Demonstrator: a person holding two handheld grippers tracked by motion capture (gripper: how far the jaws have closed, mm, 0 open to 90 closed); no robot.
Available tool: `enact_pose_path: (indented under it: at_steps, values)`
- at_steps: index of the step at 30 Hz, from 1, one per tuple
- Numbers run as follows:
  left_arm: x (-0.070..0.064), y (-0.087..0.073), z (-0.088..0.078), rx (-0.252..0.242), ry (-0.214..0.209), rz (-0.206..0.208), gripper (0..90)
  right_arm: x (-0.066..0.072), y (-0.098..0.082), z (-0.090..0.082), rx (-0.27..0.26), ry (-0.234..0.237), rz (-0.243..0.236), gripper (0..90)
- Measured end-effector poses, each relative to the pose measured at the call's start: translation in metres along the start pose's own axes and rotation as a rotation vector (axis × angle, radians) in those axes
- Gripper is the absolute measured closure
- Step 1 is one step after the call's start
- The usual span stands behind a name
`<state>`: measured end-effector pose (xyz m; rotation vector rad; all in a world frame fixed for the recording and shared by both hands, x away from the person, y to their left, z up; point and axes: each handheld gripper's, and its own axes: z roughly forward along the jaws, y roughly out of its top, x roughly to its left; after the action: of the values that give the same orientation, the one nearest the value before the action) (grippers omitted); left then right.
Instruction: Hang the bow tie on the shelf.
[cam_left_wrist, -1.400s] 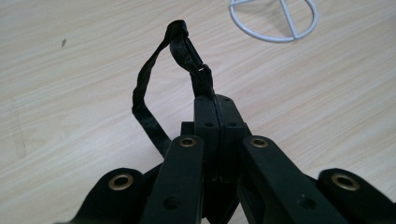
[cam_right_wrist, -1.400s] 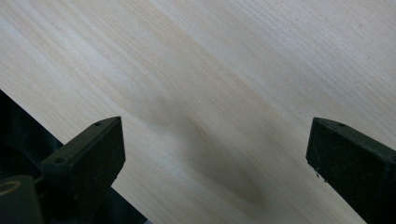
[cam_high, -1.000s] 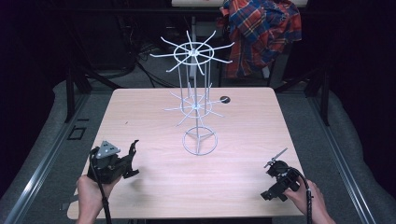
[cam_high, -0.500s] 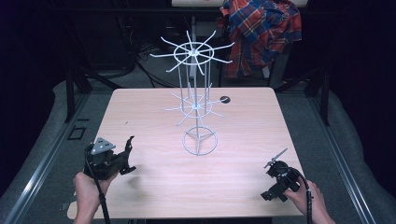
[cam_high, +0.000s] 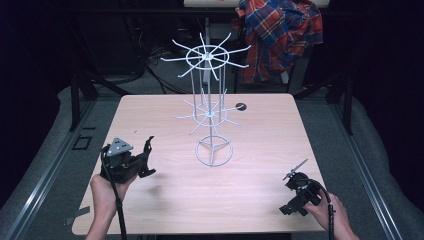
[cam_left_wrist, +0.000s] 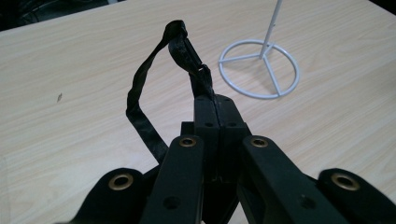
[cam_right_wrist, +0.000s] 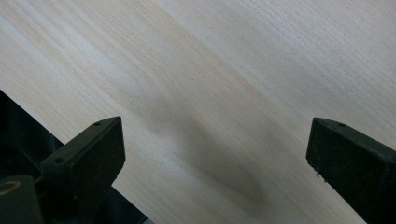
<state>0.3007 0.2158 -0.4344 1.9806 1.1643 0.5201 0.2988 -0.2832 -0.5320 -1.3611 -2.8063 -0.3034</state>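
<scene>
My left gripper (cam_high: 145, 162) hovers over the table's (cam_high: 260, 130) near-left part, shut on a black strap (cam_high: 149, 144). In the left gripper view the jaws meet at the left gripper's tip (cam_left_wrist: 215, 105), and the black strap (cam_left_wrist: 140, 88) loops up and to the left from between them. A white wire rack (cam_high: 210, 100) with radiating hooks stands mid-table, its ring base (cam_left_wrist: 259, 70) just beyond the strap. My right gripper (cam_high: 292, 202) rests near the near-right corner. The right gripper (cam_right_wrist: 215, 140) is open, its fingertips (cam_right_wrist: 100, 140) wide apart over bare wood.
A small black round spot (cam_high: 241, 106) lies on the table behind the rack. A plaid shirt (cam_high: 280, 35) hangs beyond the far edge. Dark floor and metal rails (cam_high: 45, 170) flank the table.
My left gripper has risen slightly and shifted a little sideways with the black strap still clamped. The right gripper has stayed put.
</scene>
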Motion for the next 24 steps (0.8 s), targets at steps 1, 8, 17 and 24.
enact_pose_path:
  at_steps: [1,8,17,24]
  values:
    - [0.0,0.0,0.0,0.0,0.0,0.0,89.7,0.0,0.0,0.0,0.0,0.0,0.0,4.1]
    - [-0.001,0.011,0.008,-0.016,-0.012,0.007,89.7,-0.001,0.001,0.0,0.013,0.003,-0.009,4.1]
    - [-0.001,0.024,0.013,-0.047,-0.034,0.004,89.7,-0.005,-0.001,0.0,0.013,0.002,0.007,4.1]
    - [-0.001,0.032,0.019,-0.063,-0.05,0.011,89.7,-0.005,-0.002,0.001,0.007,-0.002,0.026,4.1]
